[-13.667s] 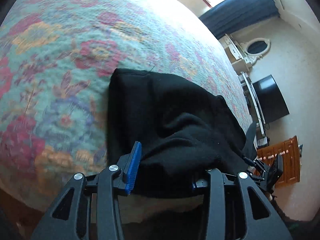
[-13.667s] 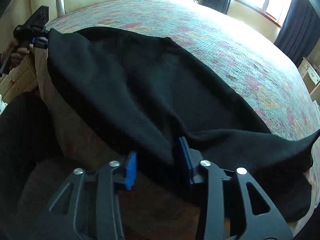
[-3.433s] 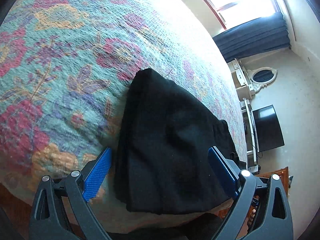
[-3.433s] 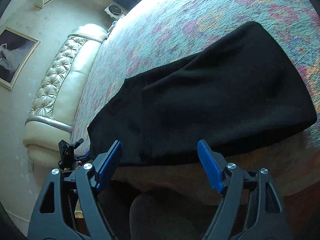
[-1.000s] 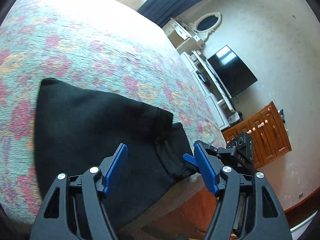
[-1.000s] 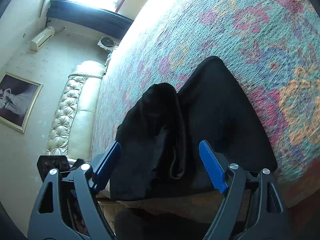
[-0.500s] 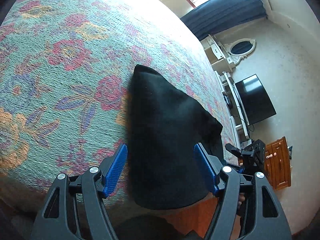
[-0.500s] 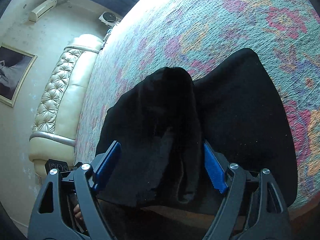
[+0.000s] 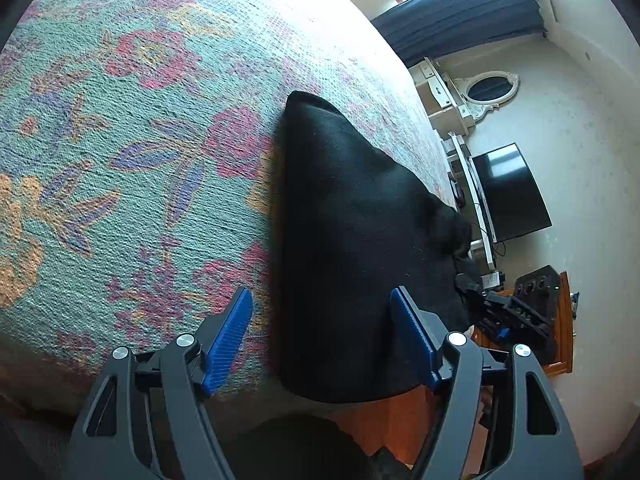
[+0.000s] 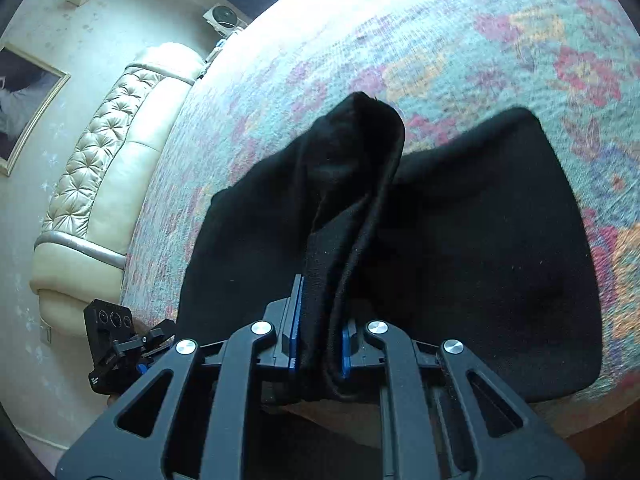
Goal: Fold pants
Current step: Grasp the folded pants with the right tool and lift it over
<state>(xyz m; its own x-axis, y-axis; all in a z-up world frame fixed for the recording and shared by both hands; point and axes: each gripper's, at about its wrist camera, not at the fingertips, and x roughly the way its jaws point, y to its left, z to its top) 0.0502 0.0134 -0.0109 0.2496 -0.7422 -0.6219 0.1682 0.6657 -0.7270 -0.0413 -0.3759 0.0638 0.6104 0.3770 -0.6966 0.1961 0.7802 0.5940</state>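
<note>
1 pair of black pants point(image 10: 480, 248), partly folded, lies at the near edge of the bed on a floral bedspread point(image 9: 120, 160); the near hem hangs slightly over the mattress edge. In the right wrist view, 1 end of the cloth is gathered into a raised ridge that runs from the jaws to a far peak, while the remainder lies flat to the right.

1 right gripper point(image 10: 318, 344): jaws closing, with blue pads pressing a bunched layer of the pants between them. Judged purpose: the pinch takes up 1 end so it can be carried across the flat part for the next fold.

1 left gripper point(image 9: 324, 340): jaws spread wide and straddling the near left corner of the pants, the pads clear of the cloth, 1 over bedspread and 1 over fabric. Judged purpose: positioned to take the matching edge, so both ends lift evenly.

Surroundings, left wrist view: dark curtain point(image 9: 460, 12) at the far window, oval mirror point(image 9: 490, 88) on a white dresser, black television point(image 9: 510, 196), wooden cabinet at right. Right wrist view: cream tufted headboard point(image 10: 108, 168) at left, framed picture, wall air conditioner.
</note>
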